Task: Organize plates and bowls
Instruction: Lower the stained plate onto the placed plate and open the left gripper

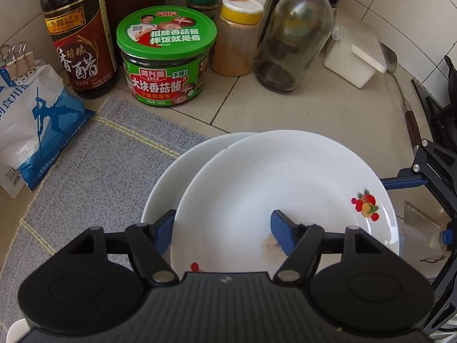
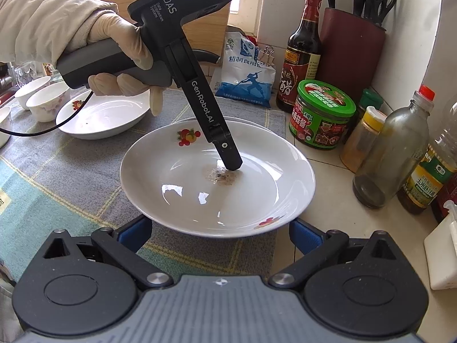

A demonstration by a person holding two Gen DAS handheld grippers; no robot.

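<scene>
Two white plates lie stacked on a grey placemat [image 1: 85, 171]. The top plate [image 1: 285, 188] has fruit decals and a brown stain [image 2: 222, 175] in its well; the lower plate [image 1: 182, 171] peeks out at the left. My left gripper [image 1: 222, 227] is open and straddles the top plate's near rim, one finger outside it and the other inside. In the right wrist view that inner finger [image 2: 230, 157] rests by the stain. My right gripper [image 2: 221, 233] stands wide open at the top plate's [image 2: 217, 177] opposite edge, with nothing pinched.
A third white plate [image 2: 102, 117] and two small bowls [image 2: 48, 100] sit farther along the mat. A vinegar bottle [image 1: 77, 34], green jar [image 1: 165, 57], spice jar [image 1: 237, 37], glass bottle [image 1: 294, 37], salt bag [image 1: 34, 120], white box [image 1: 354, 60] and spatula [image 1: 400, 91] crowd the tiled counter.
</scene>
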